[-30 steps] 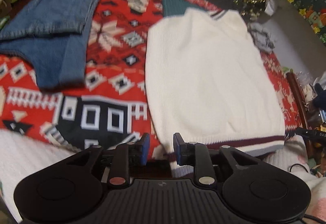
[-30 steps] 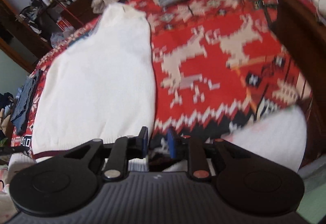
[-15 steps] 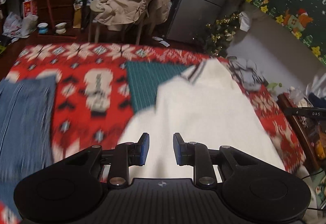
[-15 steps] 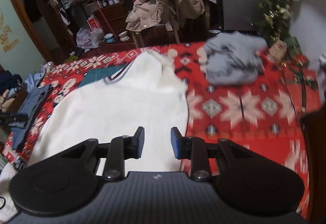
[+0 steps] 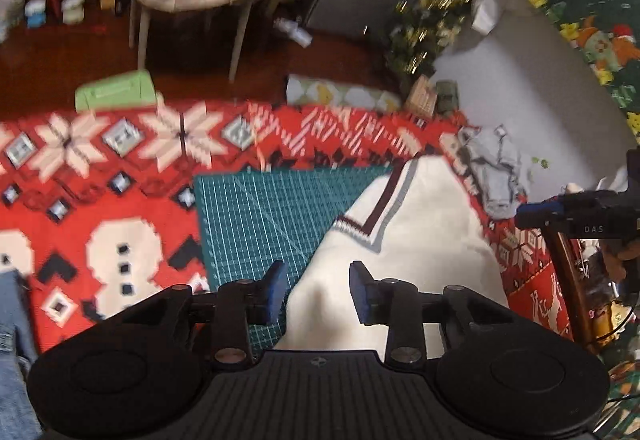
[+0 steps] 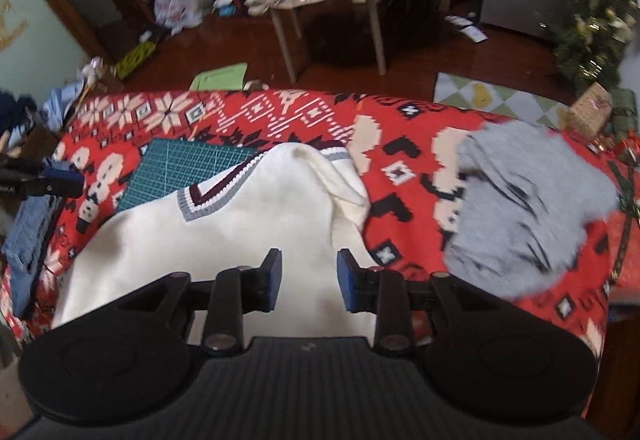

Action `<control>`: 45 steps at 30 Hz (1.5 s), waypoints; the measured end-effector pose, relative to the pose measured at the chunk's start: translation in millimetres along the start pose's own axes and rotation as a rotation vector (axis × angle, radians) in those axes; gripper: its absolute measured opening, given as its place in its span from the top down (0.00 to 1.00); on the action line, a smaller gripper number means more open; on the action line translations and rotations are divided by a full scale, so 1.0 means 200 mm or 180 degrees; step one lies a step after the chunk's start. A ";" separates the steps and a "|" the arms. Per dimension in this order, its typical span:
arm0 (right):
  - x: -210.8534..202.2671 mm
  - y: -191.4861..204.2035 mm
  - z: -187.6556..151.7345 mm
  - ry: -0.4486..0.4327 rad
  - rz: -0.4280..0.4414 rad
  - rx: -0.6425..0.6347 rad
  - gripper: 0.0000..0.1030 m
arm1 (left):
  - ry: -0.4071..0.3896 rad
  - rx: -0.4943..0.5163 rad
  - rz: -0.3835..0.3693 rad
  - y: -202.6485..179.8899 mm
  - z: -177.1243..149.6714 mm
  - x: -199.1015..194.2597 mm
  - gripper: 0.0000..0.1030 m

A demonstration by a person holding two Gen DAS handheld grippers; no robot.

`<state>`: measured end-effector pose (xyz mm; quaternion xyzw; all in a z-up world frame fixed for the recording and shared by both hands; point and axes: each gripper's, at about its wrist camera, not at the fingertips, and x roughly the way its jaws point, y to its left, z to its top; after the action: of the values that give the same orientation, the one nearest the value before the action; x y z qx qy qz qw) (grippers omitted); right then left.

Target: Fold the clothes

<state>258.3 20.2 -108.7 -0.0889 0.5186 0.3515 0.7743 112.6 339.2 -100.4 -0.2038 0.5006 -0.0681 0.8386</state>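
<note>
Left wrist view: the left hand-held gripper has just been opening, nothing between its jaws, above the cream knitted V-neck sweater on the red patterned blanket. The right hand-held gripper, likewise widening and empty, hovers over it beside a crumpled grey garment.

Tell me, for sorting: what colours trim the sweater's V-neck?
Maroon and grey stripes on the white sweater; clearest in the right wrist view.

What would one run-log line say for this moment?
stage: mid-fold | left gripper: open, jaws just opening, empty | right gripper: open, jaws just opening, empty | white V-neck sweater: flat on red blanket
</note>
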 end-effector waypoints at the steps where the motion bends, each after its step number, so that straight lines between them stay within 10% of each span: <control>1: 0.04 0.01 0.03 0.0032 0.0006 -0.0037 0.66 | 0.0056 -0.0006 -0.0016 0.00 0.01 0.04 0.67; 14: 0.47 0.06 0.39 0.0186 -0.0004 -0.0403 0.42 | 0.0481 -0.0226 -0.0147 0.02 0.06 0.34 0.70; 15: 0.50 0.06 0.39 0.0245 0.0046 -0.0434 0.45 | 0.0494 -0.0226 -0.0155 0.01 0.06 0.34 0.88; 17: 0.51 0.07 0.38 0.0322 0.0129 -0.0473 0.87 | 0.0495 -0.0189 -0.0134 -0.02 0.05 0.33 0.95; 20: 0.47 0.10 0.34 0.0372 0.0223 -0.0498 0.95 | 0.0395 -0.0108 -0.0100 -0.12 0.04 0.23 0.95; 30: -0.08 0.26 -0.13 0.0430 0.0333 -0.0191 0.95 | 0.0575 0.0392 -0.0322 -0.61 -0.26 -0.02 0.95; 45: 0.03 0.19 -0.82 0.0784 0.0122 0.0601 0.92 | 0.1088 0.0297 -0.0079 -0.71 -0.73 0.25 0.92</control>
<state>113.0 -31.2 -178.1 -0.0482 0.6420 0.3024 0.7029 22.2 154.4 -143.8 -0.1563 0.6296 -0.1352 0.7490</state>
